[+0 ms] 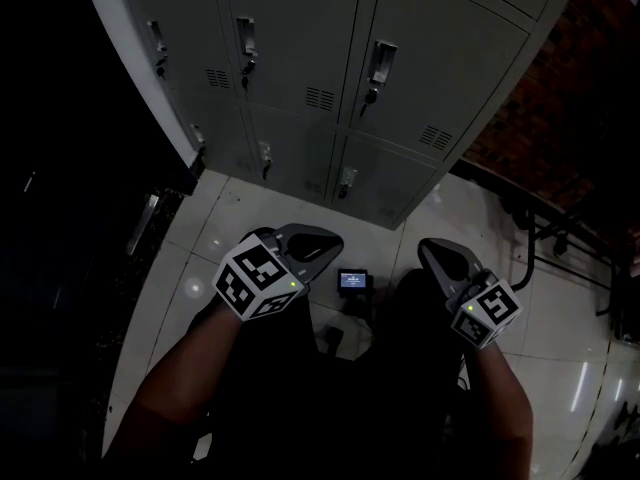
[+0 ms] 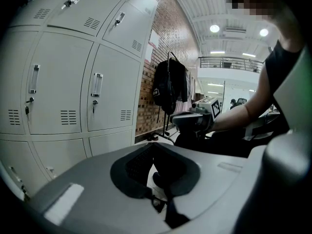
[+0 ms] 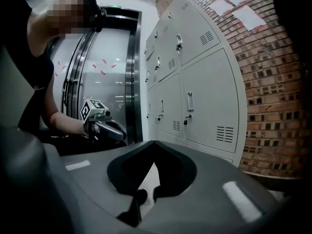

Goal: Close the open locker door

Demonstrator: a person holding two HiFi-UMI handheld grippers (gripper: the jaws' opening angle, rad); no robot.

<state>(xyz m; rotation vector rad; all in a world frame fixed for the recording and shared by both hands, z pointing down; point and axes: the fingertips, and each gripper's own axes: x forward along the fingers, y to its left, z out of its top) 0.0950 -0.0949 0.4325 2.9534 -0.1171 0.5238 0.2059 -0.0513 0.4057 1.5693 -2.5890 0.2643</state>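
A bank of grey lockers (image 1: 300,68) stands ahead of me, and every door I can see lies flush with its frame. The same lockers (image 2: 63,91) fill the left of the left gripper view and run along the brick wall as lockers (image 3: 204,96) in the right gripper view. My left gripper (image 1: 325,243) hangs low over the floor, well short of the lockers, shut with nothing in it. My right gripper (image 1: 428,248) is level with it on the right, also shut and empty. From each gripper's view the jaws meet at the tips: left gripper (image 2: 155,145), right gripper (image 3: 156,143).
A small device with a lit screen (image 1: 354,281) lies on the tiled floor between the grippers. A brick wall (image 1: 560,98) flanks the lockers on the right. A black jacket on a rack (image 2: 168,84) stands beyond them. A metal-framed glass door (image 3: 131,72) is at the lockers' other end.
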